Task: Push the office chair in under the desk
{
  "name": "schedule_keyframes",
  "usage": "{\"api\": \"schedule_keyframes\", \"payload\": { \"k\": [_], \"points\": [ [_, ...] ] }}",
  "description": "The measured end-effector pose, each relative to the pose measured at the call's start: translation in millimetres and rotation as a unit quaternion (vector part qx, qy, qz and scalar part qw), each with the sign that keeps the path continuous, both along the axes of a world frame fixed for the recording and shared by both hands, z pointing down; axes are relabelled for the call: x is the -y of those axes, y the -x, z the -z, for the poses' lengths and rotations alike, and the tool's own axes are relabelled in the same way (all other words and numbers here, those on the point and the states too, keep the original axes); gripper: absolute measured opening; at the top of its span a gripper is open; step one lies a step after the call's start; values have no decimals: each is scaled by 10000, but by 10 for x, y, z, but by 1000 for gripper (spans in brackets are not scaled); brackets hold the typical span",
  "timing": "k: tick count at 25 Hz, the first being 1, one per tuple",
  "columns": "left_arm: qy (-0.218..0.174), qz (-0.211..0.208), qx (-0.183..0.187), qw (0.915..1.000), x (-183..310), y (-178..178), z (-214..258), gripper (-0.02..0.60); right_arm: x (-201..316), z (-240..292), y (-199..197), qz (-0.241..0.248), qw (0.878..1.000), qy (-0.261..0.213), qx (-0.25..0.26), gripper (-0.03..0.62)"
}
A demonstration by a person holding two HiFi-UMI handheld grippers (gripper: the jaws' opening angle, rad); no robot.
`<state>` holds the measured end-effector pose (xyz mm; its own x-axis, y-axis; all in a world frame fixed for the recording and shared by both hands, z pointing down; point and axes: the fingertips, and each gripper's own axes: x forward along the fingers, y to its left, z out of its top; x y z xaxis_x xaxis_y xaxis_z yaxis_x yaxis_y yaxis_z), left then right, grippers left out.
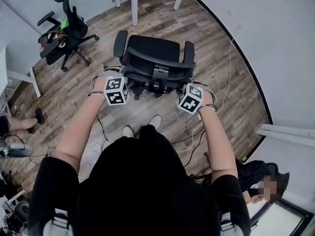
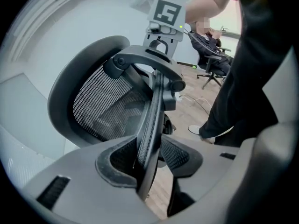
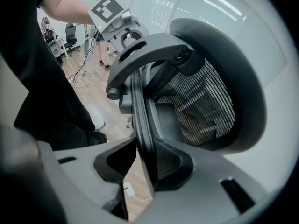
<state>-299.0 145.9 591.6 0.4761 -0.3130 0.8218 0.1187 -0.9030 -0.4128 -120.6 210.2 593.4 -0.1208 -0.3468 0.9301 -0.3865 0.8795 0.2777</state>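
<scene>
Both grippers were on the office chair (image 1: 152,58), one at each end of its backrest's top edge, as seen from the head view.

- Left gripper (image 2: 149,160): its own view showed the thin dark backrest edge (image 2: 152,120) running between the two pads, jaws narrowed onto it and clamping it. In the head view this gripper (image 1: 118,77) sat at the left end of the backrest.
- Right gripper (image 3: 140,164): the same edge (image 3: 140,115) was held between its pads, jaws drawn in on it. In the head view it (image 1: 192,85) sat at the right end.
- Each gripper view also caught the other gripper's marker cube (image 2: 167,12) (image 3: 106,8) at the far end of the backrest.

The chair stood on the wooden floor (image 1: 206,38) just in front of us, with its seat and armrests pointing away. White table legs (image 1: 134,4) stood beyond it at the far edge, apart from the chair. We noted a second office chair (image 1: 66,31) at far left, cables (image 1: 229,68) on the floor at right, and a seated person (image 1: 256,176) at near right.
</scene>
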Motion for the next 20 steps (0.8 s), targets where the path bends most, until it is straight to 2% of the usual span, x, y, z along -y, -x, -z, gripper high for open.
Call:
{"api": "schedule_keyframes", "payload": {
  "k": [9,20],
  "points": [
    [-173,-1,-92,9998,380,-94,21,176,308,29,-58,-104,9999,-39,-5,114],
    [-56,21,-131,9999,575,-583,4,164,581,14,-594,-13,9992,-391,-19,126]
  ]
}}
